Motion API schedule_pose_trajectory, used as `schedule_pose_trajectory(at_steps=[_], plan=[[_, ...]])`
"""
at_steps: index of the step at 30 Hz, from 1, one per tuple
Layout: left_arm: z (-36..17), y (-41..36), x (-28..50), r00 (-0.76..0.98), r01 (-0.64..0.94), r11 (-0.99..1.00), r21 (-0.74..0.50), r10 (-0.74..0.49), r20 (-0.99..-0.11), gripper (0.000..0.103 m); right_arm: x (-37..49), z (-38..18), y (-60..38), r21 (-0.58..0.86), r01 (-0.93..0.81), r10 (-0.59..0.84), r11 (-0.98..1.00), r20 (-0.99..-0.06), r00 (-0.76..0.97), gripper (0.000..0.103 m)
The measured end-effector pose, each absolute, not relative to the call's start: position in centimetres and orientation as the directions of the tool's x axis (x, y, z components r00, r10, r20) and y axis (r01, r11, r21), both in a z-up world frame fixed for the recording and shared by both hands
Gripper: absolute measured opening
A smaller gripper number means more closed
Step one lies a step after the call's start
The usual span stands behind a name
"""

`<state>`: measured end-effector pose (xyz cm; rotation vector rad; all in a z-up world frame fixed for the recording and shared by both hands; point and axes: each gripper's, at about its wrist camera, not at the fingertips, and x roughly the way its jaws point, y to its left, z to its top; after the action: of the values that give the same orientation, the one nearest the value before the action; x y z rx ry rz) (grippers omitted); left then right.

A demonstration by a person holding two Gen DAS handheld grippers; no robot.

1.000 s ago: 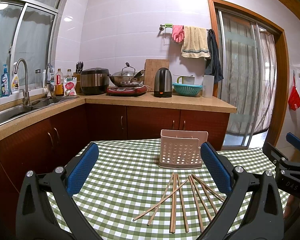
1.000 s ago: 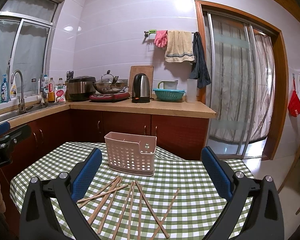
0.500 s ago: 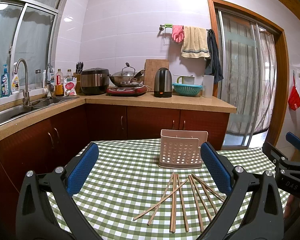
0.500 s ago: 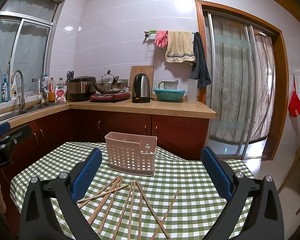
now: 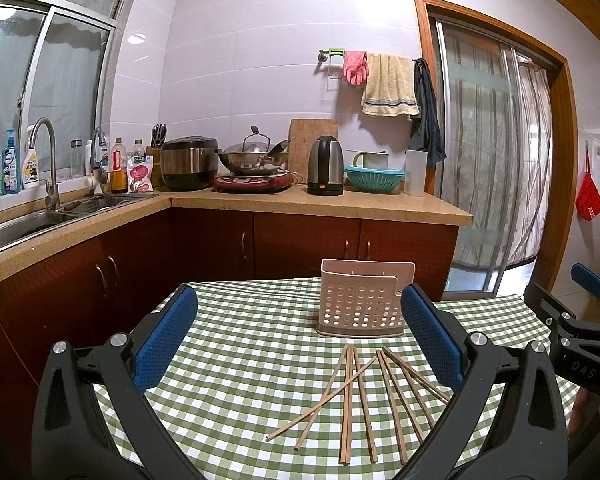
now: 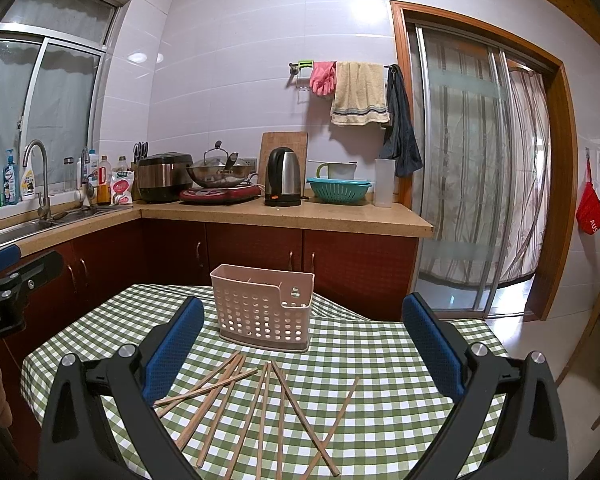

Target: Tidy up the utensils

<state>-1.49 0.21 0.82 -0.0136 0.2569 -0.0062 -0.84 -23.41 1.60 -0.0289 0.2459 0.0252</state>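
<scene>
One pink perforated utensil holder stands upright on the green-check tablecloth, toward the far side of the table; inside, a divider shows at the rim but contents can't be made out from either view. Chopsticks: approx. 9 loose wooden sticks in the right wrist view, fanned out flat on the cloth just in front of the holder, a few crossing each other, one lying apart to the right; exact count unsure since the L gripper hides some in its own view. All sticks are outside the holder, none touching it. 2 grippers: left gripper hovers above the table w/ blue pads wide apart, nothing between them; right gripper same, jaws spread, empty, sticks below and between its fingers. On the counter behind: 1 black kettle, 1 teal colander, 1 rice cooker, 1 wok on a red cooktop.
</scene>
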Motion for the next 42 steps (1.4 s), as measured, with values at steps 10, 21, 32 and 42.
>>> schedule_pose_trajectory(at_steps=[10,21,32,42], plan=[[0.8,0.1,-1.4,0.967,0.005,1.000,-0.013,-0.009,-0.253,0.099,-0.8,1.6,-23.2,-0.026,-0.028,0.021,0.999,-0.243,0.970,0.097],[0.6,-0.4,-1.4,0.965,0.011,1.000,-0.007,-0.012,-0.262,0.099,-0.7,1.4,-22.7,-0.030,-0.036,0.027,0.999,-0.251,0.968,0.097],[-4.6,0.1,2.5,0.929,0.032,0.999,0.014,-0.024,-0.369,0.099,1.6,-3.9,-24.9,-0.021,-0.087,0.074,0.996,-0.348,0.935,0.097],[-11.3,1.0,5.8,0.873,0.033,0.999,0.035,-0.012,-0.487,0.099,3.5,-12.9,-26.9,-0.025,-0.125,0.097,0.992,-0.495,0.864,0.096]])
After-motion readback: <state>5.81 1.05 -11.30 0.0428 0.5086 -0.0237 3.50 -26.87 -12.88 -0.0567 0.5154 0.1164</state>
